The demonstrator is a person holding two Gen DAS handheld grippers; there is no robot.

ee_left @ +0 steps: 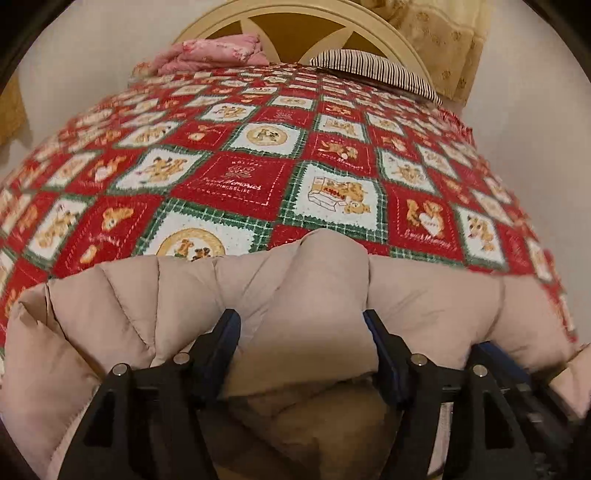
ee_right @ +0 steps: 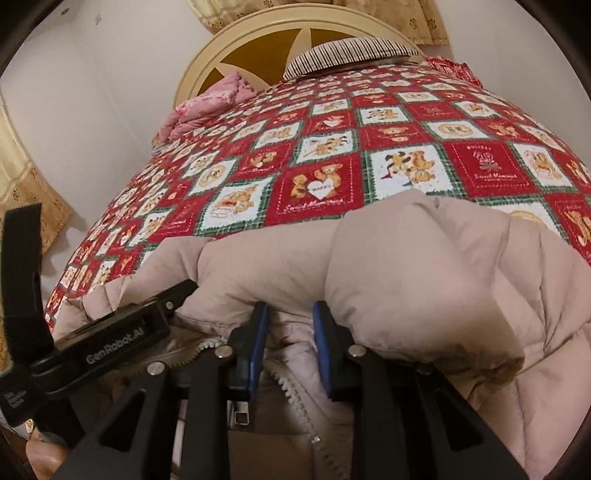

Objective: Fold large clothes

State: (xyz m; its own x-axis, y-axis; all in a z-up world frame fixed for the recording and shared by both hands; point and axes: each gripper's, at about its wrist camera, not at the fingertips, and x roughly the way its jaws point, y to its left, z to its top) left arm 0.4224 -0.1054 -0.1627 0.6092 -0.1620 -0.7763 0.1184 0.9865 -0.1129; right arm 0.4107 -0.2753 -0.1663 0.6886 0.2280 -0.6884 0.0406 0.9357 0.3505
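A puffy beige quilted jacket (ee_left: pixel 306 295) lies bunched at the near edge of the bed. My left gripper (ee_left: pixel 299 325) has a thick bulge of its padding filling the wide gap between its fingers, and both pads press into the fabric. In the right wrist view the jacket (ee_right: pixel 406 277) rises in a big fold to the right. My right gripper (ee_right: pixel 288 314) stands narrow, its blue pads pinching a thin layer of jacket fabric near the white zipper (ee_right: pixel 291 387). The left gripper's black housing (ee_right: pixel 110 338) sits close by on the left, its tips buried in the jacket.
A red, white and green teddy-bear bedspread (ee_left: pixel 236 177) covers the bed. At the far end are a round cream headboard (ee_left: pixel 295 22), a folded pink quilt (ee_left: pixel 218 51) and a striped pillow (ee_left: pixel 373 70). Yellow curtains (ee_left: pixel 443 37) hang behind. White walls flank the bed.
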